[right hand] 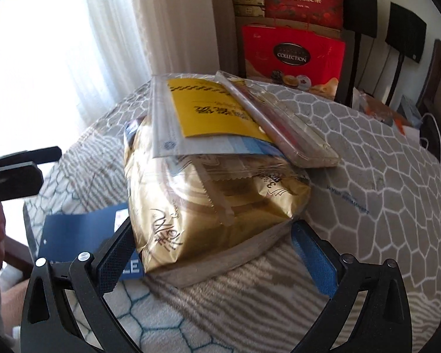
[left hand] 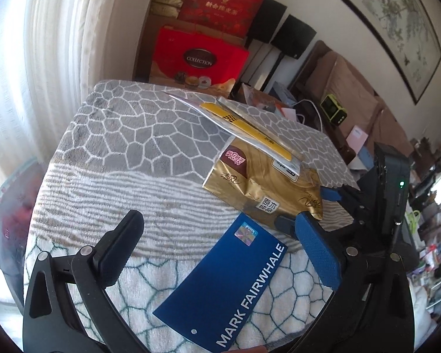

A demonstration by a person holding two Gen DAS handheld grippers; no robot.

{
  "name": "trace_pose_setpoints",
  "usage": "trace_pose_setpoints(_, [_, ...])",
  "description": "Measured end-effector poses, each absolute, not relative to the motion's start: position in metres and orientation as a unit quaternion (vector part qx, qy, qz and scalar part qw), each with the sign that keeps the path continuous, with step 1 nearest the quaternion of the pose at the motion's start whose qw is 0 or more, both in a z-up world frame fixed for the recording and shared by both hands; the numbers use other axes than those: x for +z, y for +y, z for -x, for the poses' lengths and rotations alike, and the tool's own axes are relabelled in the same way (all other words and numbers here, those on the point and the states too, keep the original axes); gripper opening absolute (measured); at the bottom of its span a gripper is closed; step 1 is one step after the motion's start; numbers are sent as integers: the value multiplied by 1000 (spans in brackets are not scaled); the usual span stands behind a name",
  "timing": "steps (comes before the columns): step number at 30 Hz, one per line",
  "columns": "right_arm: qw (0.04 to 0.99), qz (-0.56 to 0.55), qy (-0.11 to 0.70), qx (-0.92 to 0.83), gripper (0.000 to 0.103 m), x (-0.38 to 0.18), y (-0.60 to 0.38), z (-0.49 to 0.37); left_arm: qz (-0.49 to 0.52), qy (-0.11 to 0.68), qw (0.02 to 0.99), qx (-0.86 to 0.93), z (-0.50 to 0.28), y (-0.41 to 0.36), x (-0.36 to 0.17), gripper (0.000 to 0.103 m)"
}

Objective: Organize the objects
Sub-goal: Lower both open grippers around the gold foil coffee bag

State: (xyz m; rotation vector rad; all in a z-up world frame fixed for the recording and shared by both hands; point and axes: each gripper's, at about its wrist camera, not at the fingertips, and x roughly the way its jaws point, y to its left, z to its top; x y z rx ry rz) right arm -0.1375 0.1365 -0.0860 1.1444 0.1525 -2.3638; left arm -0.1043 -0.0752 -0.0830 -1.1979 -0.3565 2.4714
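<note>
A gold tissue pack point(left hand: 264, 188) lies on the blanket-covered surface point(left hand: 126, 135). A clear bag with a yellow card point(left hand: 250, 126) rests on top of it, and beside that lies a long clear case point(right hand: 294, 135). My right gripper point(right hand: 213, 226) stands open, its fingers flanking the near end of the gold pack point(right hand: 214, 206); I cannot tell whether they touch it. A blue card printed MARK FAIRWHALE point(left hand: 220, 282) lies flat in front of the pack. My left gripper point(left hand: 219, 217) is open above the card's far end, holding nothing.
Red gift boxes point(left hand: 200, 58) and black speakers point(left hand: 291, 35) stand behind the surface by a white curtain point(left hand: 58, 44). A sofa point(left hand: 352, 97) with clutter and a framed painting point(left hand: 397, 20) are on the right. The blanket drops off at the left and near edges.
</note>
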Motion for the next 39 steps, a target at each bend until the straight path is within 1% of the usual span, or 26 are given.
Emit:
trace_pose_setpoints(2, [246, -416, 29, -875, 102, -84, 144, 144, 428, -127, 185, 875, 108, -76, -85, 103])
trace_pose_setpoints(3, [248, -418, 16, -874, 99, -82, 145, 150, 430, -127, 185, 875, 109, -75, -86, 103])
trace_pose_setpoints(4, [250, -418, 8, -873, 92, -81, 146, 151, 431, -127, 186, 874, 110, -74, -87, 103])
trace_pose_setpoints(5, [251, -419, 7, -873, 88, -81, 147, 150, 431, -127, 187, 874, 109, -74, -87, 103])
trace_pose_setpoints(6, [253, -421, 10, -871, 78, -81, 147, 149, 430, -127, 189, 874, 109, -73, -86, 103])
trace_pose_setpoints(7, [255, -422, 11, -870, 71, -79, 148, 146, 428, -126, 190, 875, 108, -72, -85, 103])
trace_pose_setpoints(8, [258, -422, 11, -869, 66, -79, 149, 145, 426, -124, 190, 876, 107, -72, -83, 103])
trace_pose_setpoints(10, [266, -425, 11, -865, 46, -77, 154, 140, 420, -118, 187, 880, 106, -71, -81, 103])
trace_pose_setpoints(11, [268, -425, 11, -864, 42, -75, 157, 135, 418, -115, 186, 882, 105, -70, -80, 103])
trace_pose_setpoints(13, [270, -426, 14, -863, 15, -71, 166, 125, 416, -115, 188, 882, 104, -68, -79, 103])
trace_pose_setpoints(15, [275, -428, 15, -861, 4, -66, 175, 113, 418, -117, 191, 881, 104, -65, -78, 103])
trace_pose_setpoints(20, [251, -433, 38, -865, 2, -55, 202, 78, 415, -105, 205, 880, 103, -49, -74, 103])
trace_pose_setpoints(29, [203, -426, 28, -881, 2, -32, 275, 17, 401, -81, 232, 882, 92, -17, -58, 103])
trace_pose_setpoints(33, [172, -434, 1, -884, 5, -38, 316, 0, 394, -71, 241, 884, 85, -6, -50, 103])
trace_pose_setpoints(38, [148, -423, -87, -890, 6, -37, 367, -13, 395, -65, 234, 886, 82, 6, -45, 103])
trace_pose_setpoints(39, [148, -419, -98, -891, 10, -36, 373, -15, 394, -64, 232, 887, 82, 8, -44, 103])
